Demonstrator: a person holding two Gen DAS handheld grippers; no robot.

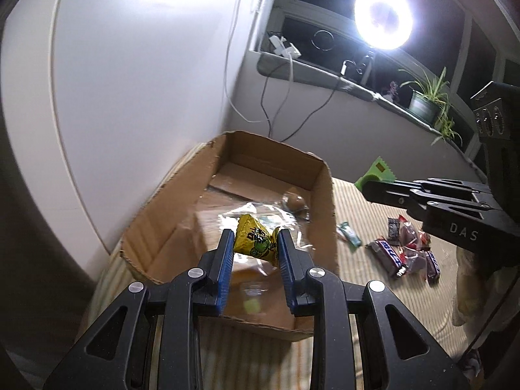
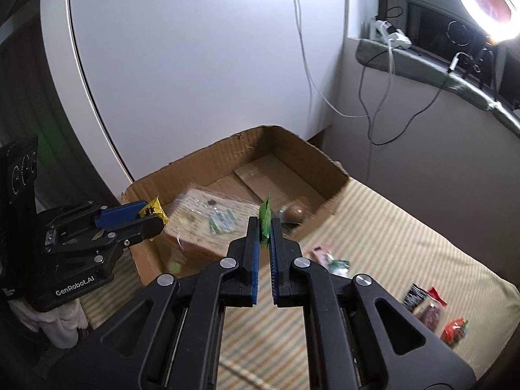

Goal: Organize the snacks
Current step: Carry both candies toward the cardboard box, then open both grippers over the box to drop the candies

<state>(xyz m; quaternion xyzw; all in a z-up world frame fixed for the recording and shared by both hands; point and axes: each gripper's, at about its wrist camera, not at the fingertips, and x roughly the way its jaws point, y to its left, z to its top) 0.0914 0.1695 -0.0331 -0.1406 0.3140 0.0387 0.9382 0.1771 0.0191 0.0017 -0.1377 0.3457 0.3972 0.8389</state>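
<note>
Left tool (image 1: pixel 255 239) clamped on a yellow packet (image 1: pixel 256 237), held over the near end of the box (image 1: pixel 326 201) — straight above its floor, so likely only a release is left. Right tool (image 2: pixel 266 227) pinched on a thin green packet (image 2: pixel 265 219), edge upright along the fingers, just short of the box's near wall, the box lying ahead and slightly left. Loose snacks (image 1: pixel 403 248) well apart to the right on the striped bed (image 2: pixel 390 237); white wall behind, ring light (image 1: pixel 383 19) over the sill.
</note>
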